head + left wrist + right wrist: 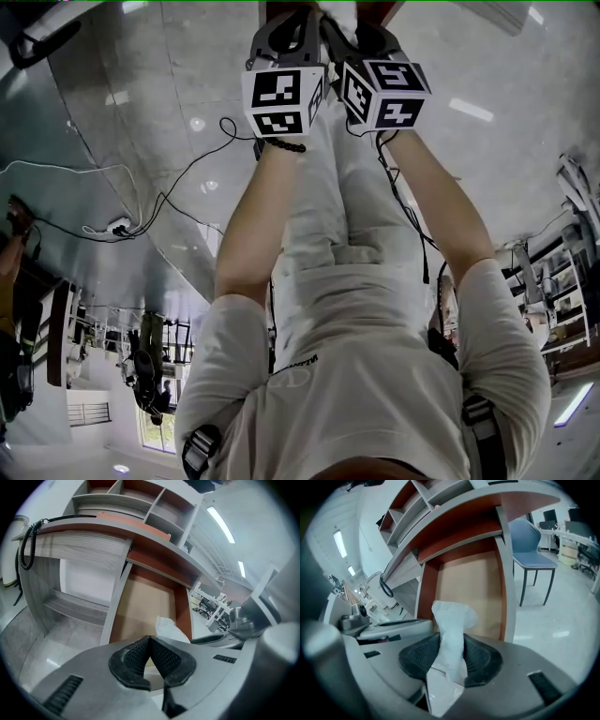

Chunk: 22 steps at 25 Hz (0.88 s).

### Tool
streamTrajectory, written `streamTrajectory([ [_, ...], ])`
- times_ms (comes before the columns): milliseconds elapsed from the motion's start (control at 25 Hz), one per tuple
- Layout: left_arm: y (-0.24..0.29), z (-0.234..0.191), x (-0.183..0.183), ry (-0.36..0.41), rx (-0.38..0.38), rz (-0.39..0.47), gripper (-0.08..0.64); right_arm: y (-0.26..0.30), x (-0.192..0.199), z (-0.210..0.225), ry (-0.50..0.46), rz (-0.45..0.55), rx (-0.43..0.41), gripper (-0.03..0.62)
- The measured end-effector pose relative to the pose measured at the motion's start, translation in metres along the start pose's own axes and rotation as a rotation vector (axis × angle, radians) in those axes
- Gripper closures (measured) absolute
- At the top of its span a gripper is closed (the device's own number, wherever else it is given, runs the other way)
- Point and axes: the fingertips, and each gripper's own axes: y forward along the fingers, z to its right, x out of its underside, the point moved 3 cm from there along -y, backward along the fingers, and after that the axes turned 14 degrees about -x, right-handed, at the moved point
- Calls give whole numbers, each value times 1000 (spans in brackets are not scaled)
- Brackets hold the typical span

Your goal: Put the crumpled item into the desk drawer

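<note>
A crumpled white paper stands pinched between the black pads of my right gripper, its top poking out above the jaws. Beyond it the desk drawer is pulled out, showing a bare wooden bottom with red-brown sides. My left gripper is shut with nothing in it, its pads meeting at the tips. It is just left of the paper and also faces the open drawer. In the head view both grippers sit close together at the top, marker cubes side by side.
A desk top with shelves overhangs the drawer. A black coiled cable hangs at the desk's left end. A blue chair stands right of the drawer. Cables trail over the shiny floor.
</note>
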Motion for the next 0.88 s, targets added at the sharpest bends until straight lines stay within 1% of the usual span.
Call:
streamTrajectory([
  [240, -3, 2, 2, -3, 0, 0, 561, -3, 0, 2, -2, 0, 3, 446],
  [320, -3, 3, 3, -6, 0, -2, 561, -4, 0, 3, -1, -4, 0, 417],
  [560, 0, 2, 7, -1, 5, -5, 561, 1, 4, 4, 4, -3, -2, 417],
  [880, -1, -1, 0, -4, -4, 4, 561, -4, -1, 0, 0, 6, -9, 417],
])
